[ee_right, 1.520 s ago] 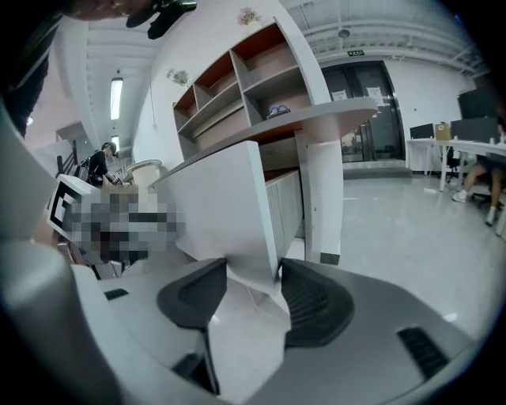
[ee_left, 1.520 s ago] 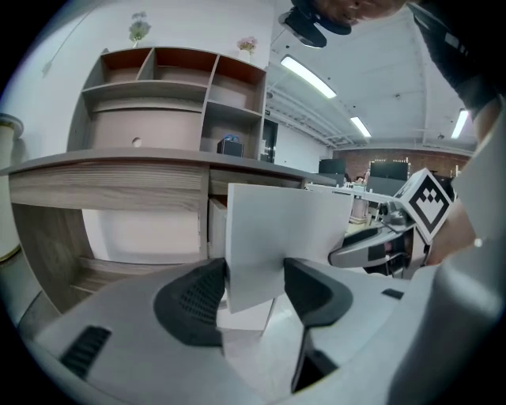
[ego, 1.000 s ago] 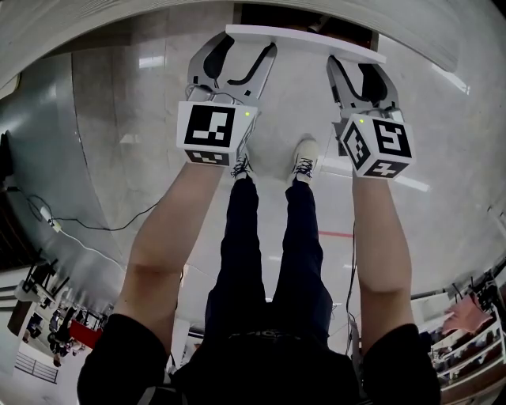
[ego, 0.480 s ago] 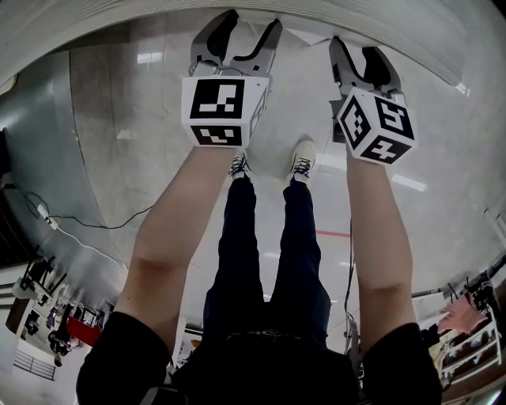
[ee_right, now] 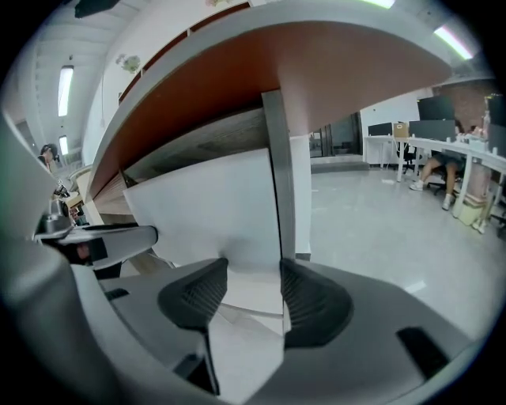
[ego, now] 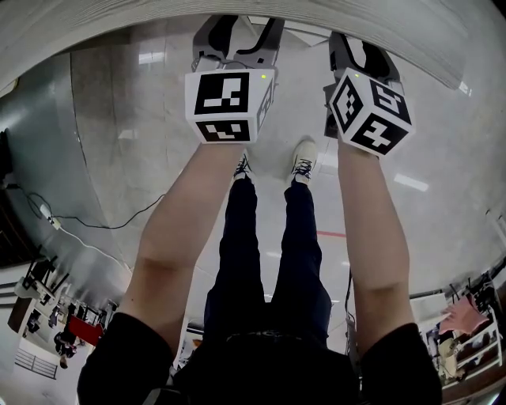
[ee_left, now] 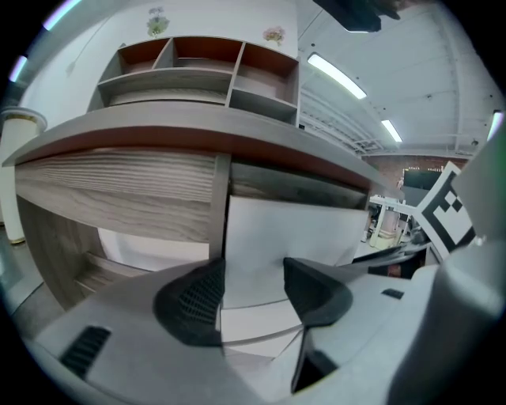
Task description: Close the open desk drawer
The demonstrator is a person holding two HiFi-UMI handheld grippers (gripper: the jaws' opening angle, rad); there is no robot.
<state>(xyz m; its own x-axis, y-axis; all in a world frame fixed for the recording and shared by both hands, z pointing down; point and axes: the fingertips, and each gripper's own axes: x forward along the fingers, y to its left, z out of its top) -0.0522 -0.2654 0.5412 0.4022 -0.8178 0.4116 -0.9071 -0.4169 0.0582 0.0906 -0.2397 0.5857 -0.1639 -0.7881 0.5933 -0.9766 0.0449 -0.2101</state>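
Note:
The white drawer front (ee_left: 292, 237) fills the space ahead of my left gripper (ee_left: 253, 289), under the grey wood desk top (ee_left: 198, 130). Its jaws are open, tips right at the panel; I cannot tell whether they touch. From the right gripper view the same white drawer front (ee_right: 213, 206) sits below the reddish-brown desk underside (ee_right: 316, 71), with my right gripper (ee_right: 253, 289) open against or just short of it. In the head view both grippers, left (ego: 237, 28) and right (ego: 360, 47), reach side by side under the desk edge (ego: 118, 20); the drawer is mostly hidden there.
A shelf unit (ee_left: 198, 71) stands on the desk. A cable (ego: 79, 225) trails over the polished floor at left. The person's shoes (ego: 304, 158) stand just behind the grippers. Office desks with a seated person (ee_right: 443, 158) lie far right.
Both grippers have moved forward toward the desk, upward in the head view. The white drawer front that stuck out past the desk edge has slid in beneath it.

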